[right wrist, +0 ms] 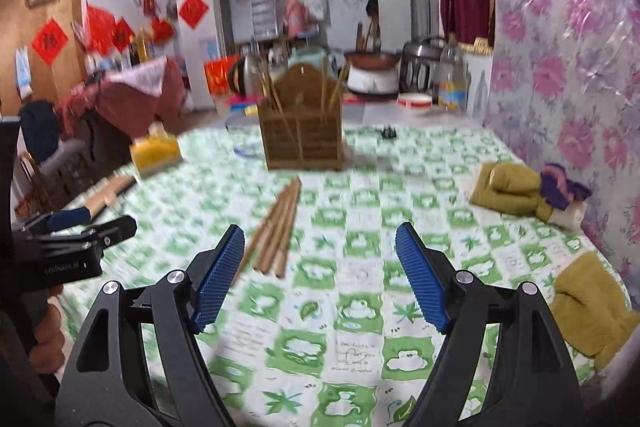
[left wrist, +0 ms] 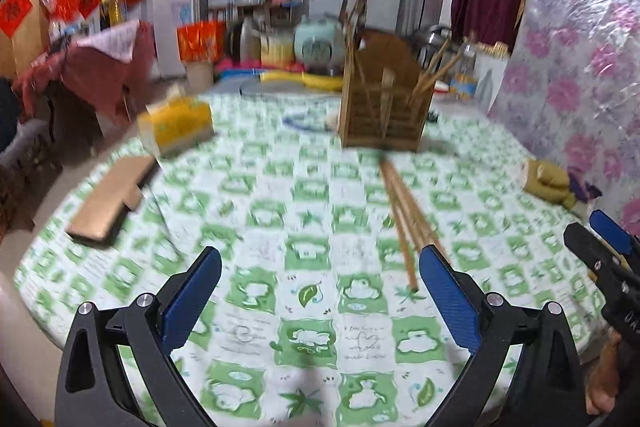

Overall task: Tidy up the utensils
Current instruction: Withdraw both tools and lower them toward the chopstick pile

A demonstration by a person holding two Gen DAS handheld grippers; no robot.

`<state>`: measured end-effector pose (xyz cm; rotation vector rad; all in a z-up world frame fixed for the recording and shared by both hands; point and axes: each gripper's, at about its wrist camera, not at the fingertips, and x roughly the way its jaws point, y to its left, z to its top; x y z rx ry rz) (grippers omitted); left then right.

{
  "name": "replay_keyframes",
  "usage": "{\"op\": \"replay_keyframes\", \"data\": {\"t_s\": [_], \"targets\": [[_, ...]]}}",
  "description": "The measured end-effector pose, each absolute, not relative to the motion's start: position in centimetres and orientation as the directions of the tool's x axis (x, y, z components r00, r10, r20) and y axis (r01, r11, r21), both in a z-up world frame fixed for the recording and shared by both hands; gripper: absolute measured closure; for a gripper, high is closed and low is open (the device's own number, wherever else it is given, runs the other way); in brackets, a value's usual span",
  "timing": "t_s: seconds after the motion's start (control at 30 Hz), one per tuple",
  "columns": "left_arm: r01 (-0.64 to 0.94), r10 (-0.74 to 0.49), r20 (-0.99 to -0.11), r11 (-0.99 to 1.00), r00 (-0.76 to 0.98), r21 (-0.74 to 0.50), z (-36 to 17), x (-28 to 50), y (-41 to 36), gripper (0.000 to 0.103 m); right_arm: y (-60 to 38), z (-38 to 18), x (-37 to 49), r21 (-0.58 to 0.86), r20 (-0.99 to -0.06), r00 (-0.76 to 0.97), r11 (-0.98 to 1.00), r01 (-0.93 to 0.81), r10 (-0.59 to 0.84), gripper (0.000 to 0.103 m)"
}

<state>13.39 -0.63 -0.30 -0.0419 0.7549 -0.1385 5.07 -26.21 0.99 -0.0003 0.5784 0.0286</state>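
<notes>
A small bundle of wooden chopsticks (left wrist: 404, 215) (right wrist: 280, 227) lies on the green-and-white checked tablecloth (left wrist: 304, 187), in front of a wooden utensil holder (left wrist: 384, 107) (right wrist: 302, 123) that has several chopsticks standing in it. My left gripper (left wrist: 320, 255) hovers low over the cloth, open and empty, with the near ends of the chopsticks beside its right finger (left wrist: 444, 283). My right gripper (right wrist: 320, 231) is open and empty too, and the chopsticks lie just beyond its left finger (right wrist: 220, 271). Each gripper shows at the edge of the other's view (left wrist: 608, 239) (right wrist: 80, 227).
A yellow tissue box (left wrist: 176, 125) and a flat cardboard piece (left wrist: 110, 203) lie on the left of the table. Olive folded cloths (right wrist: 508, 189) (right wrist: 588, 311) sit on the right by the floral foil wall (right wrist: 560, 67). Pots and bottles (right wrist: 420, 71) stand behind the holder.
</notes>
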Motion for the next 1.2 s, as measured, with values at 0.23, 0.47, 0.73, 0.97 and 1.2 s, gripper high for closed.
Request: {"op": "replay_keyframes", "data": {"t_s": [0.23,0.47,0.73,0.97,1.2], "targets": [[0.15,-0.142,-0.739,0.987,0.659,-0.056,-4.2,15.6,-2.0,0.006,-25.7,-2.8,7.6,-0.062,-0.622,0.783,0.997,-0.034,-0.012,0.027],[0.252,-0.156,-0.781,0.968,0.604,0.002,-6.6,16.4,-4.5,0.006,-26.9,-3.6,9.5,-0.051,-0.638,0.769,0.999,0.02,-0.048,0.027],[0.35,-0.172,-0.836,0.937,0.521,0.025,-8.4,17.5,-6.9,0.006,-28.6,-3.8,11.2,-0.012,-0.641,0.766,0.998,0.059,-0.053,0.027],[0.368,-0.125,-0.854,0.926,0.506,0.082,-8.6,19.1,-8.5,0.006,-28.9,-4.2,12.1,0.006,-0.653,0.756,0.998,0.057,-0.04,0.027],[0.246,0.009,-0.835,0.954,0.551,0.173,-8.4,22.1,-5.4,0.006,-29.3,-4.7,12.5,0.033,-0.668,0.744,0.998,0.047,-0.013,0.027]]}}
